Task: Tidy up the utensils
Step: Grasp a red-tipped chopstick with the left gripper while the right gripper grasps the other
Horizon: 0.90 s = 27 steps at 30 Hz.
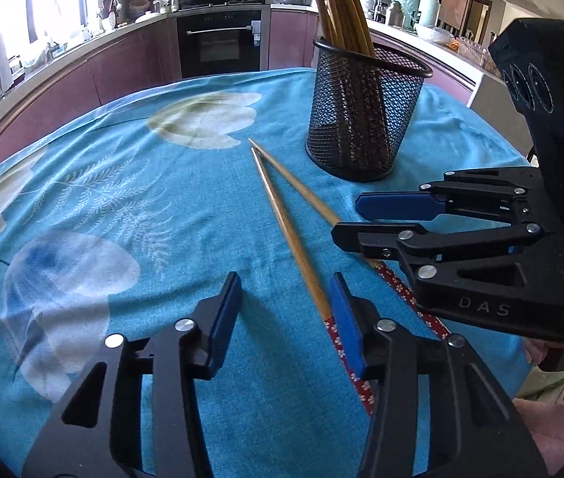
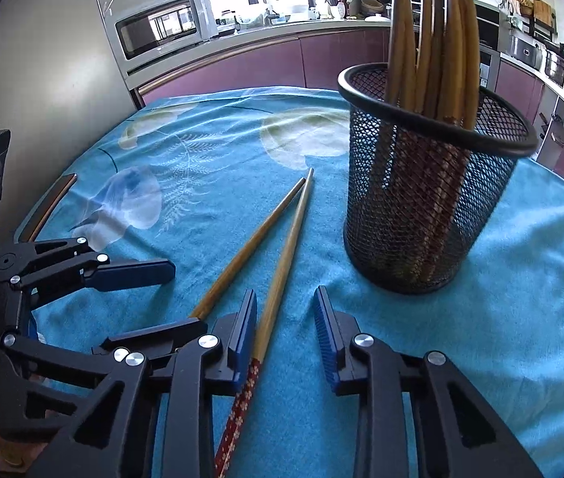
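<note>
Two chopsticks (image 2: 278, 263) lie on the cloth (image 2: 521, 279) left of the cup (image 2: 433, 207), tips far, one in each gripper: left (image 1: 285, 310) and right (image 2: 285, 330), both still loose.

The left wrist camera sits just behind its own jaws, looking steeply down and forward over the table (image 1: 162, 207), very near the cloth. The mesh cup (image 1: 361, 119) stands at one o'clock, the oven (image 1: 220, 44) beyond at twelve, and the right gripper (image 1: 345, 219) enters from three o'clock.

The right wrist camera looks likewise down along its own jaws, close to the table (image 2: 521, 279), with the cup (image 2: 429, 207) nearer, at one to two o'clock, the microwave (image 2: 162, 26) at eleven, and the left gripper (image 2: 170, 294) entering from eight o'clock.

Both views share the cloth, the cup and the two chopsticks (image 1: 282, 215) (image 2: 282, 263) lying at centre, seen from neighbouring, roughly parallel standpoints.
</note>
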Tool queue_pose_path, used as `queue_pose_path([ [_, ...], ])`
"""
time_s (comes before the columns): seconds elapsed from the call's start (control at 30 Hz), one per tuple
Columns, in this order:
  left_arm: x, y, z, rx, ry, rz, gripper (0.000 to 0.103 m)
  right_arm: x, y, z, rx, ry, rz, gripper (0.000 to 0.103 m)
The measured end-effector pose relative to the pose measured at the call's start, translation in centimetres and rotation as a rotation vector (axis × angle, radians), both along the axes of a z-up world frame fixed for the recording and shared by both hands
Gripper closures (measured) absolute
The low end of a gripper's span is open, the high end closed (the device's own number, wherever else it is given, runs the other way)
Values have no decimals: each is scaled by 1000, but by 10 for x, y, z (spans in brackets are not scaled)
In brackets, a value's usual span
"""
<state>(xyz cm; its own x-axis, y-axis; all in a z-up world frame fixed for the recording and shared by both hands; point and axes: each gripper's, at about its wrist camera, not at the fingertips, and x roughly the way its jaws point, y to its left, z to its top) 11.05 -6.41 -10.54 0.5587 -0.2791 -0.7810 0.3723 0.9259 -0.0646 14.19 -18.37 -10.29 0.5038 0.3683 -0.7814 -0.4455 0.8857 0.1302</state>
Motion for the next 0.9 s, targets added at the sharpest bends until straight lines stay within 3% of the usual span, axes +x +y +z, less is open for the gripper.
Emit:
queue_pose_path([
  [0.3,13,3,0,-36,29,22,83,4,-2,-1,23,8,-12,94],
  [0.6,30,1,-1,-63,52,27,83,4,-6,-2,63,26,-25,97],
  [0.7,34,0,-2,-59,52,38,91,4,-7,-2,72,28,-29,97],
  [0.9,34,3,-3,-80,56,64,95,2,-17,0,106,25,-41,97],
])
